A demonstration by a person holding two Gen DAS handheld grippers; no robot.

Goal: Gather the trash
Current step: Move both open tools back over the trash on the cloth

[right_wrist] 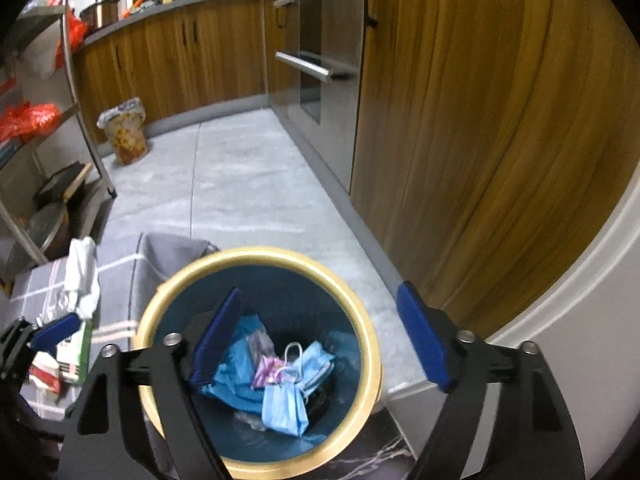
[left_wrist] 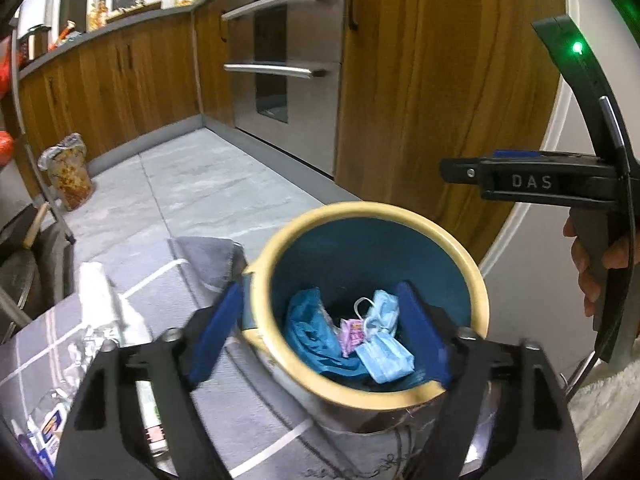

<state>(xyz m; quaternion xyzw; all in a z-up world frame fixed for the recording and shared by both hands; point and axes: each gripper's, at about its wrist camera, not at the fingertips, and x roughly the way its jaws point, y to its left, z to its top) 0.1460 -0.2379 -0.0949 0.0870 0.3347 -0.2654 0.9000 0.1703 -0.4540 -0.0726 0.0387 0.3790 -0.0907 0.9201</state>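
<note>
A round bin (left_wrist: 276, 240) with a cream rim and a blue inside stands right below both grippers. At its bottom lie pale blue face masks (left_wrist: 384, 356), a pink wrapper (left_wrist: 352, 334) and a crumpled blue bag (left_wrist: 308, 328). My left gripper (left_wrist: 324, 332) is open, one blue pad outside the left rim and the other over the bin's mouth, nothing between them. My right gripper (right_wrist: 320, 340) is also open and empty above the bin (right_wrist: 256, 254), with the masks (right_wrist: 284, 404) under it. In the left wrist view it (left_wrist: 456, 170) shows side-on at the right, held by a hand (left_wrist: 592, 264).
A grey checked cloth (right_wrist: 116, 264) left of the bin carries a white tissue (right_wrist: 82, 276), a green-white carton (right_wrist: 76, 352) and other wrappers. A lined floor bin (right_wrist: 124, 132), a metal rack (right_wrist: 40, 120), an oven (left_wrist: 280, 68) and wooden cabinets (left_wrist: 440, 80) surround the grey tiled floor.
</note>
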